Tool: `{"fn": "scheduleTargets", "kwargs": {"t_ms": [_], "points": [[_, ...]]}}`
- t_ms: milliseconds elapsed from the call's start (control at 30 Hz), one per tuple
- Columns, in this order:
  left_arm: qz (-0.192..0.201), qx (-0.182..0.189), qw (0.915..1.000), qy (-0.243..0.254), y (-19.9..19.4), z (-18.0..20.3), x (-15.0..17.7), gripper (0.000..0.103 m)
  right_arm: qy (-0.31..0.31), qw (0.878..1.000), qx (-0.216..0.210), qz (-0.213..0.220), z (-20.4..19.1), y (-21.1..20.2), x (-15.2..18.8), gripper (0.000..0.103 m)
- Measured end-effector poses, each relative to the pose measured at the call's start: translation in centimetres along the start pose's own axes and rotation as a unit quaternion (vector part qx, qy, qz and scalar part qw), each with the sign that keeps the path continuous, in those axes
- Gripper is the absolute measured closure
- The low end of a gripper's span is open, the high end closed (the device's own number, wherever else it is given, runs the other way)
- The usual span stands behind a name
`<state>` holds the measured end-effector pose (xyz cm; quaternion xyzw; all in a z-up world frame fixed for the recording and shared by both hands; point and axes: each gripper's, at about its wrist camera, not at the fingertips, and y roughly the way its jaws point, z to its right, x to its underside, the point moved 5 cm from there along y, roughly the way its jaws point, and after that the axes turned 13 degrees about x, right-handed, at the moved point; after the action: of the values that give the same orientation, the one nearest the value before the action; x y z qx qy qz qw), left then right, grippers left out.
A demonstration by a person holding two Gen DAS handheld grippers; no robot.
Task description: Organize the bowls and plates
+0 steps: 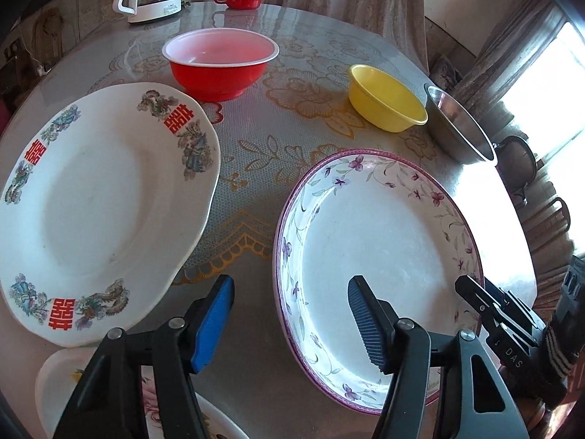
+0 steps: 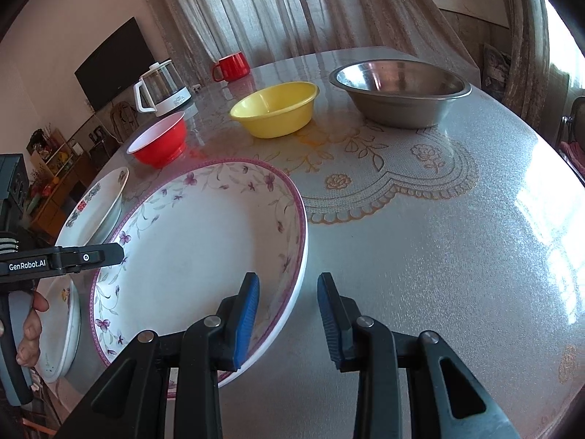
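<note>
The purple-flowered plate (image 2: 204, 252) lies flat on the bench (image 2: 420, 237), its rim between the unclenched jaws of both the left gripper (image 1: 290, 314) and right gripper (image 2: 289, 314). Plates and bowls sit apart, so nothing looks stacked yet.

Bright daylight from a window (image 1: 541, 109) at right, blown out to pure white in both views. Strong glare on the glossy table (image 2: 475, 237), esp. its right side, washing out the cloth pattern. Left side of room dimmer, warm cast. Soft, faint shadows under dishes. Sharp focus at centre; heavy fisheye bend and dark vignette at corners. No motion blur.
</note>
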<state>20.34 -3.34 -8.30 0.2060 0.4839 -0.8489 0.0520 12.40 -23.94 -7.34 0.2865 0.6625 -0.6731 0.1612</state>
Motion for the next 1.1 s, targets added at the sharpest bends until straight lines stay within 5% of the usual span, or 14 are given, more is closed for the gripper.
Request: {"fn": "scheduleTargets", "kwargs": {"t_ms": [200,467,633,833,1033,1100], "points": [[-0.009,-0.02,0.9995,0.023,0.8,0.7,-0.2,0.063,-0.013,1.0,0.009,0.004,-0.3,0.1,0.0,0.07],[-0.01,-0.048,0.9974,0.053,1.2,1.1,-0.3,0.075,-0.024,1.0,0.013,0.01,-0.5,0.2,-0.2,0.07],[-0.005,-0.066,0.9953,0.071,1.0,1.6,-0.2,0.075,-0.016,1.0,0.008,0.006,-0.4,0.4,-0.3,0.083],[-0.01,0.007,0.9975,0.069,1.4,3.5,1.2,0.075,0.051,0.998,-0.021,-0.014,2.6,0.2,-0.1,0.085],[0.009,-0.01,0.997,0.077,2.5,4.5,0.7,0.063,0.044,0.997,-0.05,-0.036,3.9,-0.1,0.2,0.082],[0.014,-0.033,0.9955,0.088,2.5,4.5,0.8,0.073,0.03,0.998,-0.044,-0.034,3.4,-0.2,0.2,0.077]]}}
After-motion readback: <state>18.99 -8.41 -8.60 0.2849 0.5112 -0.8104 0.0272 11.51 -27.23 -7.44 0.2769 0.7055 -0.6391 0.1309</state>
